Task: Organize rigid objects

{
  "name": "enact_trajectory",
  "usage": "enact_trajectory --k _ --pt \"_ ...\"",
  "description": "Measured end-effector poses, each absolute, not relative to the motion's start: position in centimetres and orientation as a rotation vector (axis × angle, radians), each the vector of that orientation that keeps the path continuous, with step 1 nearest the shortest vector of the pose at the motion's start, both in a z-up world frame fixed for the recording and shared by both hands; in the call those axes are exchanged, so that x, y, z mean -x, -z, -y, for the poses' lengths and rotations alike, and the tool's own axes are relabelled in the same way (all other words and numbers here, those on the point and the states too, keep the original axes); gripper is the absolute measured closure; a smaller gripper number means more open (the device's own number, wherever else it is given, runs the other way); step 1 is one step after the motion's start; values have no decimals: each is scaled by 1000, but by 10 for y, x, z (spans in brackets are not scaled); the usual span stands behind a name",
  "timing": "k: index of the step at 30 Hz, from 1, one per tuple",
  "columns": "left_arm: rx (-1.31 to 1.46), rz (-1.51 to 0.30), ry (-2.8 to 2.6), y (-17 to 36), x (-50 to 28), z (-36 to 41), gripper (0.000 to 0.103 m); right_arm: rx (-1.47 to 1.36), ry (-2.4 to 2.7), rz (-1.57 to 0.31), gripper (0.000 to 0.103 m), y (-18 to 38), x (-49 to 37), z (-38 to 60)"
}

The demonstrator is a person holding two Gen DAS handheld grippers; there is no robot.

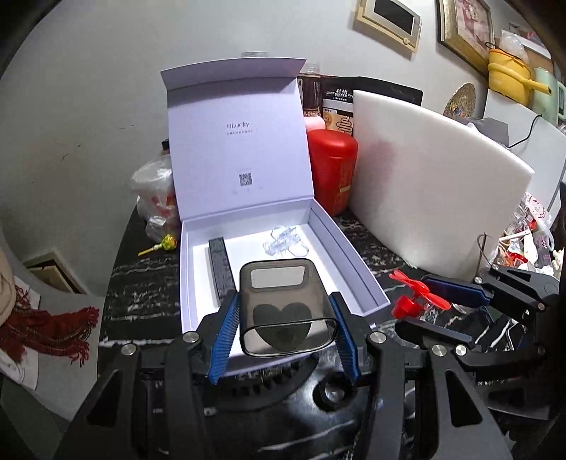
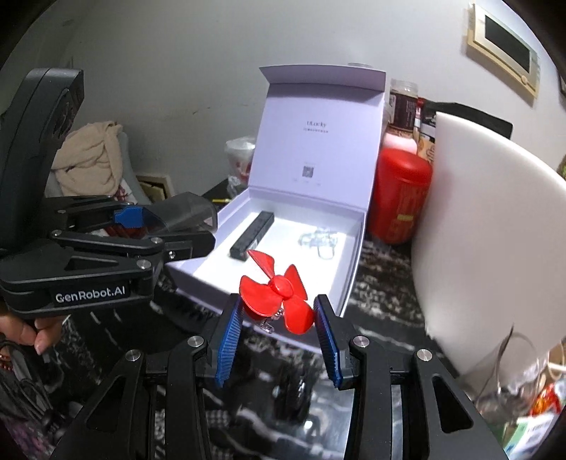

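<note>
A red canister is seen standing on the dark marbled desk, with a white foam board propped upright just beside it. Behind the canister, jars and a dark packet are lined against the wall. A yellow lollipop is laid on the desk near a crumpled plastic bag. Framed pictures are hung on the wall, and a yellow pot is kept on a shelf. An empty wine glass is seen at the lower right of the right wrist view.

Open box on worktop – bar inside left, clips inside right; canister behind box, board right of it.
</note>
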State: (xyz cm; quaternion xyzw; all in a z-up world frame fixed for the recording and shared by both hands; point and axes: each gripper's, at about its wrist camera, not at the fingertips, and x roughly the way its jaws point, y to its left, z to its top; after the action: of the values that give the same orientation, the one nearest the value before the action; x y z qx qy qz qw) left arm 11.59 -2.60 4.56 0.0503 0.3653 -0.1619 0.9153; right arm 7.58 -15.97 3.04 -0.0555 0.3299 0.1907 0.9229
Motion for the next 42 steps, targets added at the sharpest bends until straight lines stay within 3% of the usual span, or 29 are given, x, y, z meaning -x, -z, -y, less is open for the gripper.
enact_trajectory --k 24,42 --pt "-118 -714 293 -46 -212 12 53 110 -394 -624 62 -39 -178 146" --pt "-93 -800 271 1 -276 12 53 123 -354 -668 62 -14 -252 148"
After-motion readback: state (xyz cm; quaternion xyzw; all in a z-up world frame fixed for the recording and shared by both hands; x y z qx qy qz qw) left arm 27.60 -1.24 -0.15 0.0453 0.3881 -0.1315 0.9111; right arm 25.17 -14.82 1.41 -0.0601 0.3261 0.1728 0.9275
